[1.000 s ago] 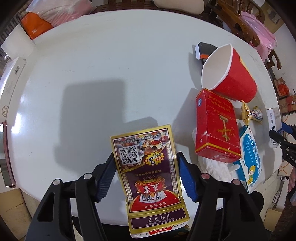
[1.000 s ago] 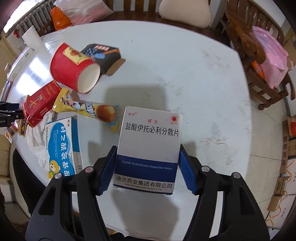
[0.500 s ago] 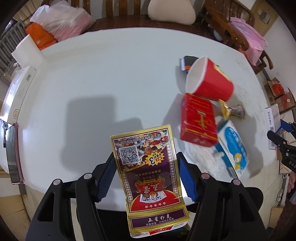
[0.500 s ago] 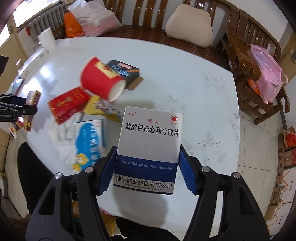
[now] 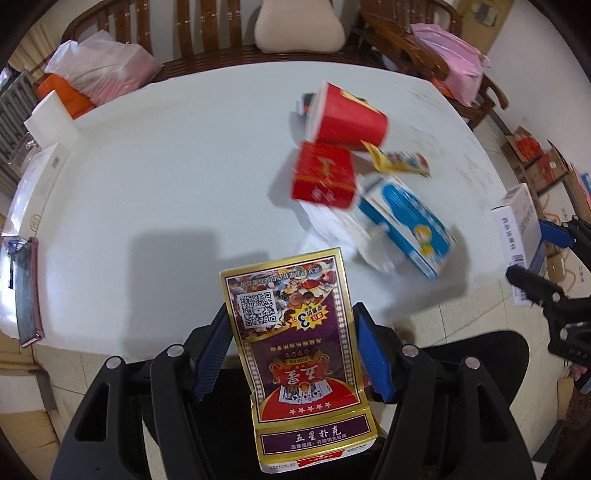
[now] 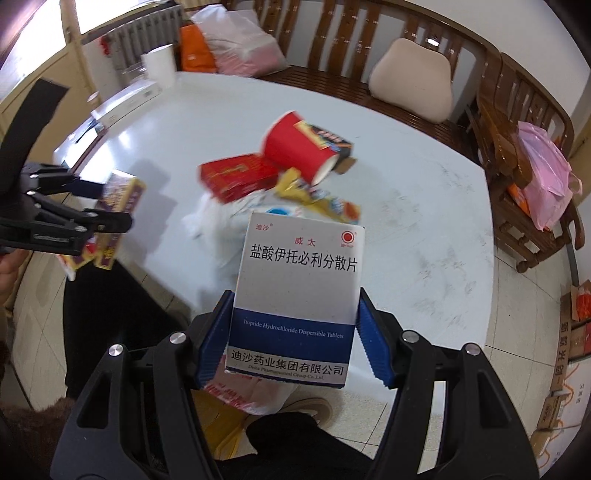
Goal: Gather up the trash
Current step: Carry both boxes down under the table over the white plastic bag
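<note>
My left gripper (image 5: 291, 350) is shut on a gold and purple playing-card box (image 5: 295, 332), held at the near edge of the white round table (image 5: 166, 177). My right gripper (image 6: 295, 336) is shut on a white and blue medicine box (image 6: 299, 291), held over the table's near edge. On the table lie a red paper cup (image 5: 351, 118) on its side, a red carton (image 5: 323, 175), a blue and white box (image 5: 406, 221), a yellow snack wrapper (image 5: 399, 162), crumpled white tissue (image 5: 332, 229) and a black carton (image 6: 338, 142). The right gripper also shows in the left wrist view (image 5: 543, 266).
Wooden chairs stand behind the table, with a beige cushion (image 5: 299, 26) and pink plastic bags (image 5: 450, 48). A white cup (image 6: 160, 66) and white boxes (image 5: 33, 181) sit at the table's far left. A plastic bag (image 6: 251, 395) hangs below my right gripper. Cardboard boxes (image 6: 569, 332) lie on the floor.
Both grippers have pulled back and up from the table with their boxes still held. The table now looks smaller and the chairs and floor have come into view.
</note>
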### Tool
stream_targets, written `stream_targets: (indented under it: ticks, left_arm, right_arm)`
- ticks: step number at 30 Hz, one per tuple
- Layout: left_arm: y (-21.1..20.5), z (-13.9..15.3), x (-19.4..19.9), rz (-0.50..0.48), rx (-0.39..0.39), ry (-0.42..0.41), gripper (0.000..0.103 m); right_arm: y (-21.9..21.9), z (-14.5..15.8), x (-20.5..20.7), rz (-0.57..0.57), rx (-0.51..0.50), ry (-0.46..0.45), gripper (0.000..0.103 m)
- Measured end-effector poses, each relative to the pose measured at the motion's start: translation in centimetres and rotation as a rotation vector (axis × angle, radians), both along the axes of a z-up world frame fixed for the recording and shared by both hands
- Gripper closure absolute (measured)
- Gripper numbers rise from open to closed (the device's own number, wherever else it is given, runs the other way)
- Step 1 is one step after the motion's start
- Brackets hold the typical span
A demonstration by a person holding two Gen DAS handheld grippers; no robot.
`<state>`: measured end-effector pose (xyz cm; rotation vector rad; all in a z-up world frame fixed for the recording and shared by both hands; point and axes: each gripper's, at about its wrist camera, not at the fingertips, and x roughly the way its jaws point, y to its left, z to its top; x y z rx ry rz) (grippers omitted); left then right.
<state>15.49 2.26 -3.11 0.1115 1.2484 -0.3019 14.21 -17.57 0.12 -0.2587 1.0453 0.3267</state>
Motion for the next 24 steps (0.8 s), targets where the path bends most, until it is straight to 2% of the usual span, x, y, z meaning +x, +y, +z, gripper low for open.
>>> stream_targets:
  ticks: [6, 15, 19, 24]
  left_arm:
    - [-1.3, -1.5, -3.4, -0.052, -0.006, -0.026, 0.040]
    - [-2.3, -6.2, -6.6, -0.100, -0.022, 0.006, 0.040]
    - [-2.4, -8.5, -8.2, -0.120, -0.014, -0.007, 0.040]
    - [-2.6, -12.2, -9.3, -0.132, -0.041, 0.063, 0.040]
  right_arm:
    - [1.9, -1.7, -3.8, 0.034, -0.014, 0.013, 0.040]
    - [3.1, -7.2, -8.6, 0.052, -0.017, 0.068, 0.040]
    - [3.2, -9.5, -10.0, 0.040, -0.048, 0.056, 0.040]
    - [3.1, -13.3, -10.8, 0.023, -0.007, 0.134, 0.040]
